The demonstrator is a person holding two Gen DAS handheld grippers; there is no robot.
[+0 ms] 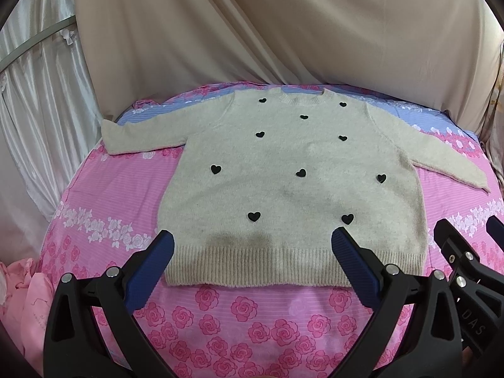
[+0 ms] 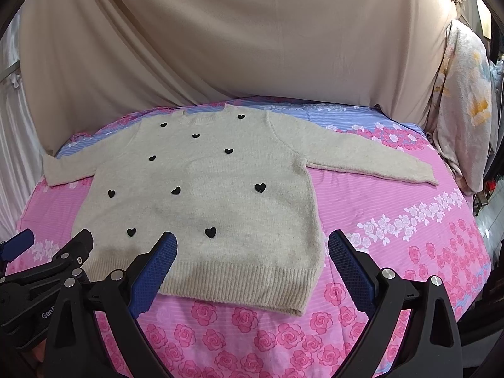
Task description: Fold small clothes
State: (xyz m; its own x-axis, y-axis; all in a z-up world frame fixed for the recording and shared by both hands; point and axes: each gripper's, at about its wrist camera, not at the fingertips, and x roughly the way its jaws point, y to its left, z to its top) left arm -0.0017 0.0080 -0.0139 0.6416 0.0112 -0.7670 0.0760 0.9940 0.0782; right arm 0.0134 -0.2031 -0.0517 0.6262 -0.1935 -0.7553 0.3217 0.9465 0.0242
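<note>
Left wrist view is showing the left claw (image 1: pixel 252 242) gaping wide, holding nothing, over the sweater's (image 1: pixel 283 170) hem near the bed's (image 1: pixel 104 189) front edge; the right claw (image 2: pixel 252 244), lettered "DAS", is hovering equally wide.

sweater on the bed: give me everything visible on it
The sweater is a small cream fuzzy knit with a round ribbed collar, ribbed hem and eleven black heart patches across the front. It lies flat, front up and unfolded, on the pink rose-print sheet, collar away from the cameras, both sleeves spread outward. A dark smudge sits just above the hem on the left. Both the left tongs and right tongs are open near the hem; contact cannot be told.
</note>
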